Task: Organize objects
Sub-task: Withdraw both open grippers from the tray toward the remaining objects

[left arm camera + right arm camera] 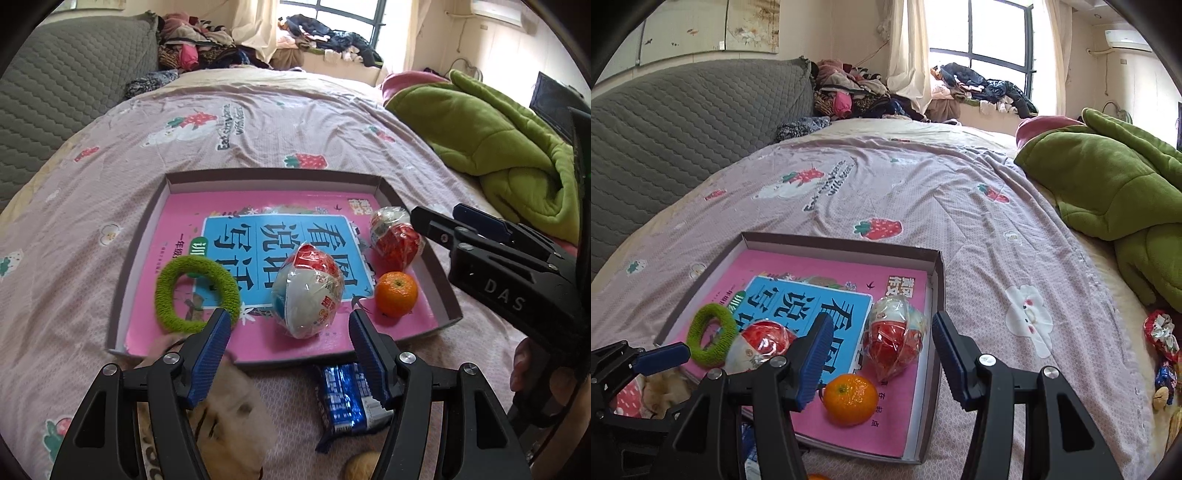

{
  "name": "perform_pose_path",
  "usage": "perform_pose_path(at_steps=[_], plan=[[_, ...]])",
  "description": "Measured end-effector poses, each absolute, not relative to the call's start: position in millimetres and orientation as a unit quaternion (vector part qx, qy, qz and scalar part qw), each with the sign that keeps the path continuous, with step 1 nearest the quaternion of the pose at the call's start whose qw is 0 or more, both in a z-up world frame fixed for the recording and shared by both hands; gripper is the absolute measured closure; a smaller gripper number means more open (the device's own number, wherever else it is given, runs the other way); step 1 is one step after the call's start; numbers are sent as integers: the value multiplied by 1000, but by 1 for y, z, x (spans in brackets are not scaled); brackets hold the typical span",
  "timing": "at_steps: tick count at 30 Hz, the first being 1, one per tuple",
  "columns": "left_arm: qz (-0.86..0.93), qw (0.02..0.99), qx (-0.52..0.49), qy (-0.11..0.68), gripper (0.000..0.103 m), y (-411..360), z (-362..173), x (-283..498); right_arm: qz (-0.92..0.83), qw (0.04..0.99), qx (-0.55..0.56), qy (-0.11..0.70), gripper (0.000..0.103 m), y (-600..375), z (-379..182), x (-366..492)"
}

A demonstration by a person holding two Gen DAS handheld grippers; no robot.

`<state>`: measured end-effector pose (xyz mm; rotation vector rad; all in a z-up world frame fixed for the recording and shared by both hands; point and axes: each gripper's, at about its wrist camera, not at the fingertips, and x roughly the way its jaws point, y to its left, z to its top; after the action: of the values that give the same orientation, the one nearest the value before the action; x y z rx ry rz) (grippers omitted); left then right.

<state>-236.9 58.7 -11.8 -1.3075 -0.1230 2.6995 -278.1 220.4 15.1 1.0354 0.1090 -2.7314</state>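
**Both claws empty over a half-filled box**

Nearest the left claw, a blue snack packet lies on the bed just outside the shallow box, along with a pale fuzzy thing too blurred to name. These look like the items still to be gathered. The left claw's jaws are apart with nothing between them, poised over the box's near edge, probably ready to drop onto the packet.

The right claw is likewise spread and empty, hovering above the box's right side.

Inside the box, resting on a pink book, are a green ring, two wrapped toy eggs and an orange, apparently collected there to keep loose things together.

Farther off, more wrapped sweets sit on the bed beside a green blanket.
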Motion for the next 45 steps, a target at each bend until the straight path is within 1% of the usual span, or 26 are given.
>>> perform_pose_path(at_steps=[7,16,21,33,45], plan=[[905,69,-418,-46,35,53,7,-222,-936,117,331,30,48,223,42,-256],[914,67,-397,-46,35,46,25,-201,-942,118,314,30,47,224,59,-228],[917,69,-390,-50,35,44,30,-191,-944,117,308,21,44,228,64,-211],[925,65,-372,-42,35,44,45,-164,-948,121,294,20,43,232,75,-178],[926,60,-371,-36,34,46,47,-142,-946,131,295,27,42,238,70,-152]])
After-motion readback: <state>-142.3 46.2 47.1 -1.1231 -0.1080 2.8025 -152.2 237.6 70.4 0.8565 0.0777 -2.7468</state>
